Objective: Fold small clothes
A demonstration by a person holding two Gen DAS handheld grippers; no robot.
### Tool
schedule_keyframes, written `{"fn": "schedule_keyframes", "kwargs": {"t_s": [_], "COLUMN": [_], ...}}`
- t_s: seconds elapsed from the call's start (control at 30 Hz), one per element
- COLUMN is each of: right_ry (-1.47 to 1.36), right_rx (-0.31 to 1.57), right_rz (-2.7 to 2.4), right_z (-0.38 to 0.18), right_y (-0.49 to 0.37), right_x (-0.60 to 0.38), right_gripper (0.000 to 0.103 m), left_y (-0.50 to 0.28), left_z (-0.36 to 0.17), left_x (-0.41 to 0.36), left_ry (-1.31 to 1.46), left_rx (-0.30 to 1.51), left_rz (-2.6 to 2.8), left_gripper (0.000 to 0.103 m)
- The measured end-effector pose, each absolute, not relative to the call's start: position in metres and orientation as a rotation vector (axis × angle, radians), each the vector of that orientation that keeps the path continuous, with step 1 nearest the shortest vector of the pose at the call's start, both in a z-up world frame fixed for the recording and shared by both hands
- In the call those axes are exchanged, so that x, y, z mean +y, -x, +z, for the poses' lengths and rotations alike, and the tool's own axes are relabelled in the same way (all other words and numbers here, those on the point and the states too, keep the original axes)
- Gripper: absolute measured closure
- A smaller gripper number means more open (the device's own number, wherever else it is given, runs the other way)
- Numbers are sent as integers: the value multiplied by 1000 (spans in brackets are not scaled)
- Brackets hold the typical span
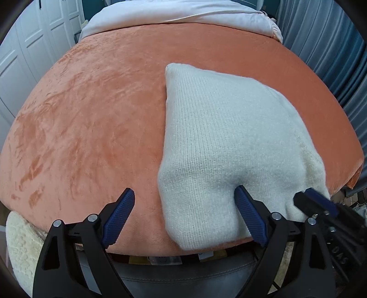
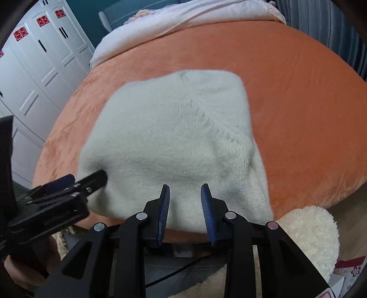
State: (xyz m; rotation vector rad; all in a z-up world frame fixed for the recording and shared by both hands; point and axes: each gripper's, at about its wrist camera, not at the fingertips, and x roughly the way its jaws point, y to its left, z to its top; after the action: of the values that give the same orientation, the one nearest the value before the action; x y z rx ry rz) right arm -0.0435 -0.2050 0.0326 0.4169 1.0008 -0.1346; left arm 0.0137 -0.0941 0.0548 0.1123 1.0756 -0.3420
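A cream knit sweater lies folded on the orange plush bedcover, with its near edge at the bed's front edge. My left gripper stands wide open at the sweater's near left corner. Its right finger pokes into the knit and its left finger is over bare bedcover. My right gripper hovers over the near right part of the sweater, jaws a little apart, pads not pressing fabric. Each gripper also shows in the other's view: left gripper, right gripper.
A white duvet lies bunched at the bed's far end. White wardrobe doors stand to the left and a blue-grey curtain to the right. A fluffy cream cushion sits below the front edge.
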Motion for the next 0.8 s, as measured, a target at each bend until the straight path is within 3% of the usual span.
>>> {"fn": "schedule_keyframes", "kwargs": {"t_s": [0.17, 0.5, 0.6, 0.8], "right_ry": [-301, -313, -398, -637], "right_rx": [1110, 1071, 1017, 964], "right_rz": [-187, -206, -197, -166], "right_z": [4, 34, 40, 29], "right_y": [28, 43, 44, 38], "right_x": [-197, -204, -212, -253], "right_gripper": [76, 72, 54, 44], "left_y": [-15, -15, -21, -44], "left_z": [50, 78, 86, 80], "left_x": [-95, -83, -89, -112], "left_ry": [-110, -35, -16, -1], "left_rx": [1096, 1061, 1058, 1102], "left_rz": [-337, -364, -403, -434], "left_gripper": [15, 16, 13, 11]}}
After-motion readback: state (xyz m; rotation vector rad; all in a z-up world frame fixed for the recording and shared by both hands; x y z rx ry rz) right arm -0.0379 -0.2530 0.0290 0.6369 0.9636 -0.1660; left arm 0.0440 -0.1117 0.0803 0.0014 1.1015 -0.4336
